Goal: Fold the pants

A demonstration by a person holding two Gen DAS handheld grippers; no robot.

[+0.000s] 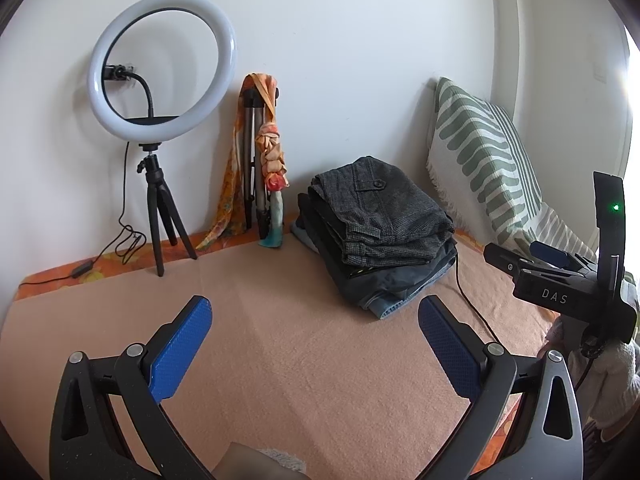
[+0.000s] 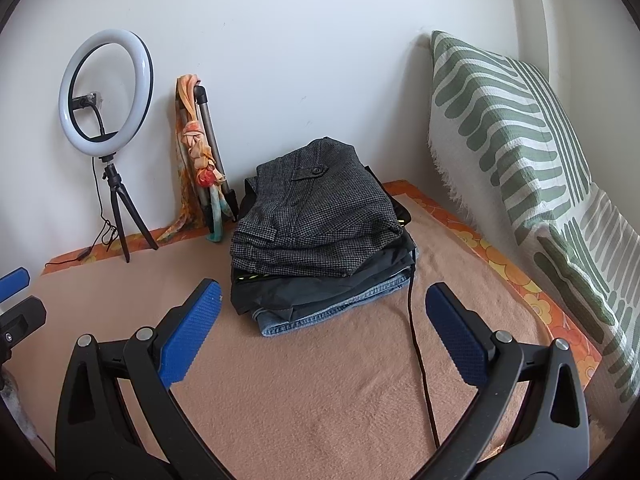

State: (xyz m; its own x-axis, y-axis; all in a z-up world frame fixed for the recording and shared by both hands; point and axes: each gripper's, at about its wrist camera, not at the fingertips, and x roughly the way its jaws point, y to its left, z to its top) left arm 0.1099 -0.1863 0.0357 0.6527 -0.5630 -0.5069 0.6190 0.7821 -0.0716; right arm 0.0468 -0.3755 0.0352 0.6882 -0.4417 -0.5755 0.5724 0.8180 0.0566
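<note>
Both grippers spread and empty; folded pants stacked at the far side of the blanket.

My left gripper (image 1: 314, 346) hangs over bare peach blanket (image 1: 280, 340), fingers wide apart, holding nothing; the stack of folded pants (image 1: 380, 232) lies ahead and to its right, apart from it. My right gripper (image 2: 322, 334) is likewise spread and empty, with the stack (image 2: 320, 232) straight ahead, just beyond its fingertips, not touching. Grey tweed pair (image 2: 316, 216) on top, dark pairs under it, denim at the bottom. Black cable (image 2: 416, 344) runs from the stack's right edge toward me. Ring light (image 1: 160, 66) on a tripod far left; striped cushion (image 2: 512, 128) leans at the right.
</note>
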